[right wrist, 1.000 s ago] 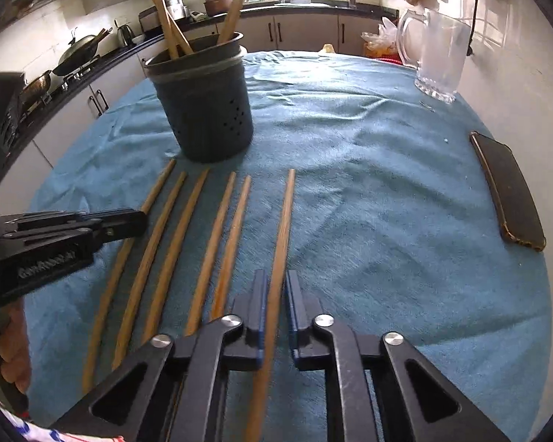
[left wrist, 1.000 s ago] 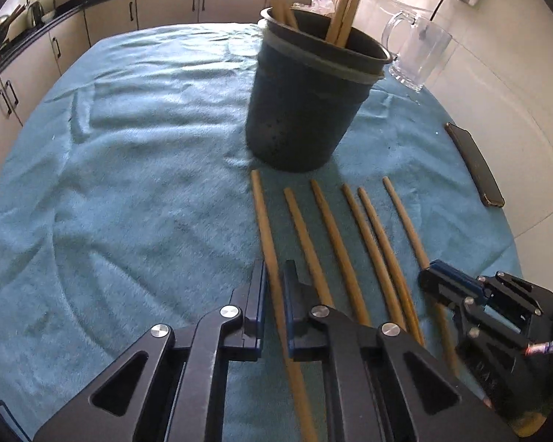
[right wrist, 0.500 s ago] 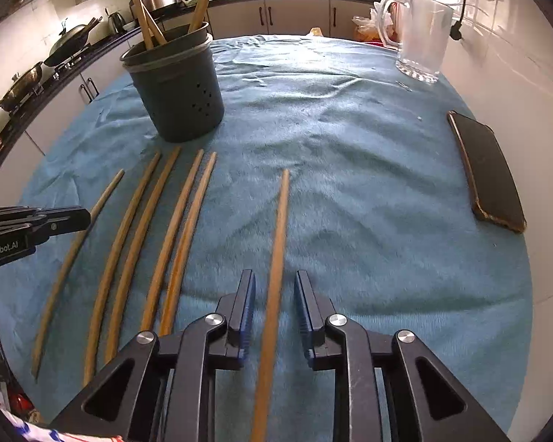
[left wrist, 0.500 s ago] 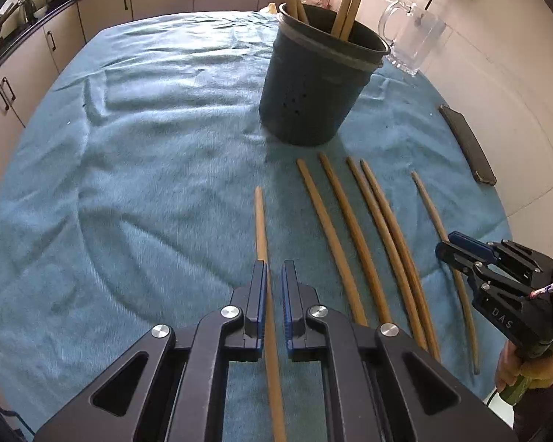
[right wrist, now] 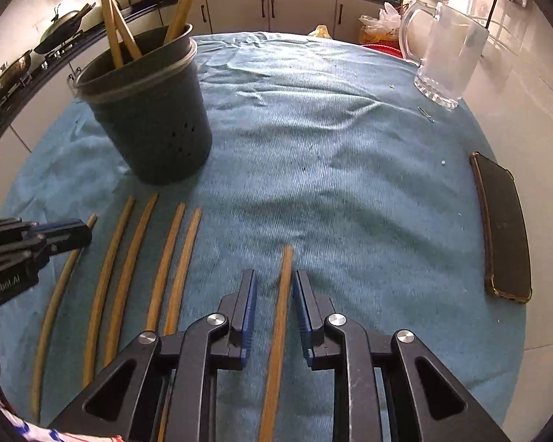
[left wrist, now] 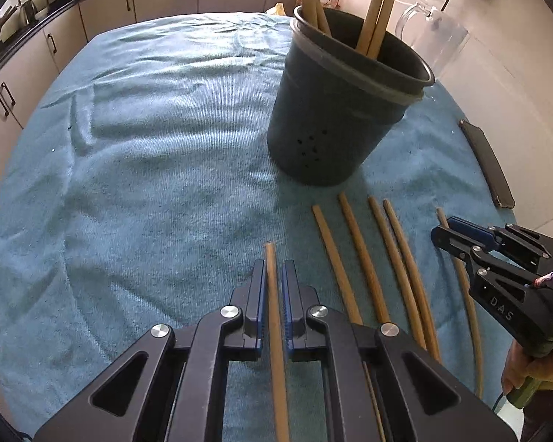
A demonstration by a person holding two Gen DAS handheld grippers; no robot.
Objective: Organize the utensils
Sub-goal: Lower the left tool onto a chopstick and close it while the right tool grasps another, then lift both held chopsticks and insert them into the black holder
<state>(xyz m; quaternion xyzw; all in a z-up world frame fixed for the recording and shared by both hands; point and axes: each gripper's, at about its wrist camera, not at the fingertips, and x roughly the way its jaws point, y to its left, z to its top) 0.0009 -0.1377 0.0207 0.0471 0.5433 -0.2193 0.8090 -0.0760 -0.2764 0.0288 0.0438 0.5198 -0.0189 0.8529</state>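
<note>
Between the left tongs (left wrist: 273, 291), closed on it, sits one wooden chopstick (left wrist: 274, 316). Right tongs (right wrist: 274, 294) stand open astride another chopstick (right wrist: 280, 316) on the counter (right wrist: 350, 191), near the holder (right wrist: 155, 118). Judged light, stiff, smooth; grip mid-shaft.

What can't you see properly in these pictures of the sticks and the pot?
- Left wrist view: the held chopstick runs under the left gripper; its rear end is hidden.
- Right wrist view: the holder walls hide the standing sticks' bottoms.
- Right wrist view: the glass mug is glare-washed; contents unclear.
</note>
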